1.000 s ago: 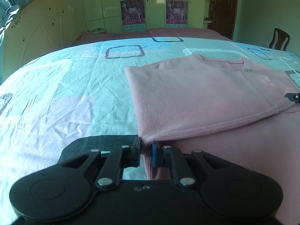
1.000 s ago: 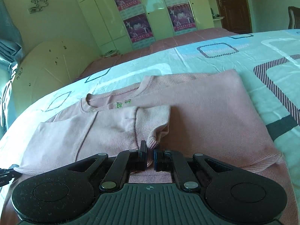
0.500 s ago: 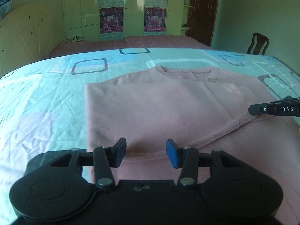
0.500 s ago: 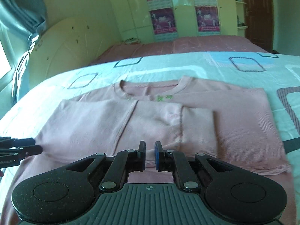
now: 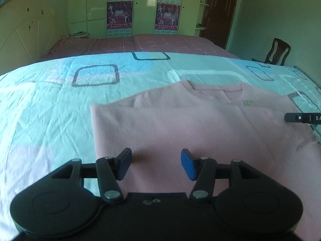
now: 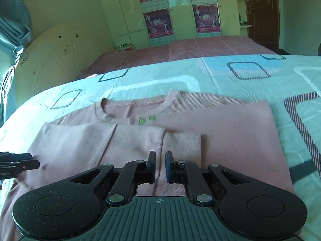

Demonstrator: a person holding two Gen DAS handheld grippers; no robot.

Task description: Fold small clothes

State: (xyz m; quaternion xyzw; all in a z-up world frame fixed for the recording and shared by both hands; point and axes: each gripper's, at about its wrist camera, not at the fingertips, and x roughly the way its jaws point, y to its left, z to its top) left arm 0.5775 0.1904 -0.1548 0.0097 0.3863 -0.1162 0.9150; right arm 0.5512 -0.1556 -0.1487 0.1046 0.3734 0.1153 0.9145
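A pink sweater point(image 5: 190, 128) lies flat on the bed, neck away from me, with its left side and sleeve folded across the body; it also shows in the right wrist view point(image 6: 230, 132). My left gripper point(image 5: 156, 164) is open and empty, just above the folded panel's near edge. My right gripper point(image 6: 160, 165) hovers over the folded sleeve's cuff point(image 6: 182, 146) with its jaws a narrow gap apart and nothing between them. The right gripper's tip shows in the left wrist view point(image 5: 303, 118); the left gripper's tip shows in the right wrist view point(image 6: 18, 163).
The bedsheet point(image 5: 50, 120) is pale blue with square patterns and wrinkles. A cream headboard point(image 6: 58, 58) stands at the left. Wardrobes with posters point(image 5: 140, 8) line the far wall. A wooden chair point(image 5: 277, 51) and a dark door point(image 5: 218, 10) are at the right.
Both grippers have let go of the sweater and drawn back. The left jaws opened wide; the right jaws parted slightly. The folded sleeve now lies flat on the body.
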